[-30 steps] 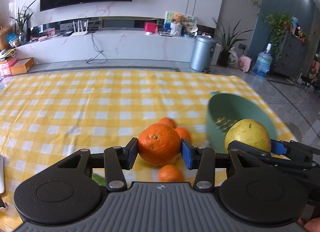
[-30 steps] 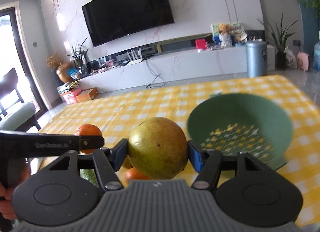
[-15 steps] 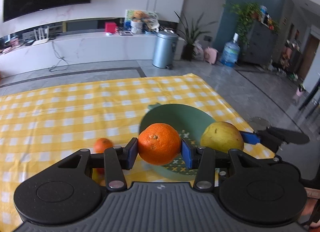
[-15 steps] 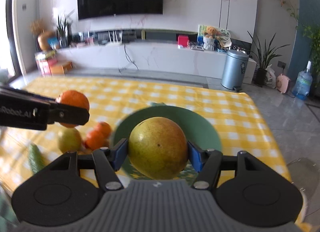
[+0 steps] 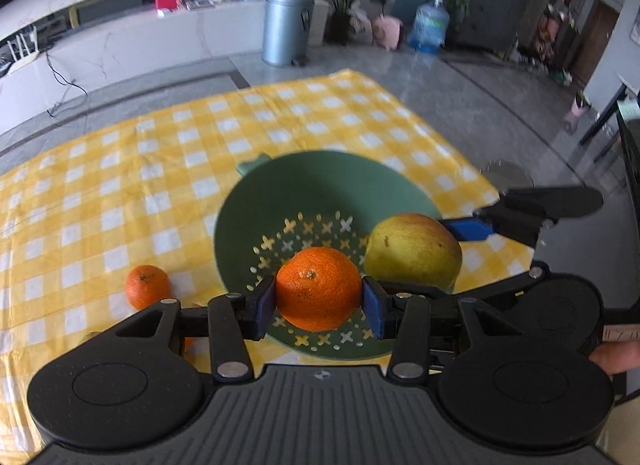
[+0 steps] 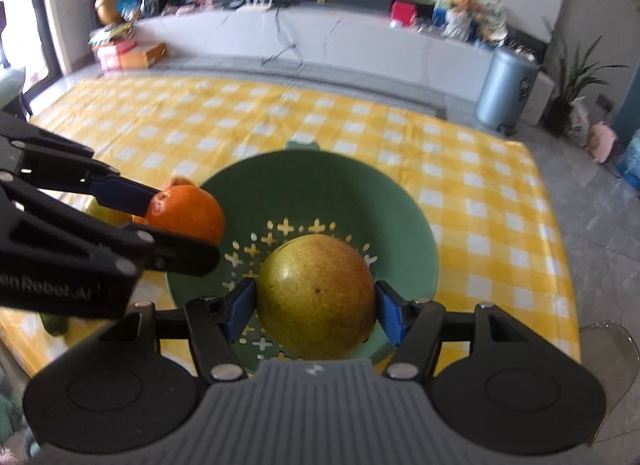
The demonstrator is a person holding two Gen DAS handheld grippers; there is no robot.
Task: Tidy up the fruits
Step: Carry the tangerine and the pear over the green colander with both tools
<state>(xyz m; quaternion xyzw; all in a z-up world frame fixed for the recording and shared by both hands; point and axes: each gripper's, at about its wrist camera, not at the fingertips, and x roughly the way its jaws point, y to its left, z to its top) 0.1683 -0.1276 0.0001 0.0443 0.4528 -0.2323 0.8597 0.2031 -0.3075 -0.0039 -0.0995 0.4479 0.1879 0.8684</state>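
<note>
Since both fruits were carried from beside the table to above the perforated green plastic colander (image 5: 320,193), the round orange mandarin (image 5: 318,288) is gripped by the left gripper (image 5: 319,305) and the yellow-green pear (image 6: 316,297) by the right gripper (image 6: 316,311), release judged imminent.

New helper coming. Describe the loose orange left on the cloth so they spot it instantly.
Find the green colander on the yellow checked tablecloth. Just left of it, on the cloth, sits a small orange. Unlike the larger orange and pear, no tongs hold it.
</note>
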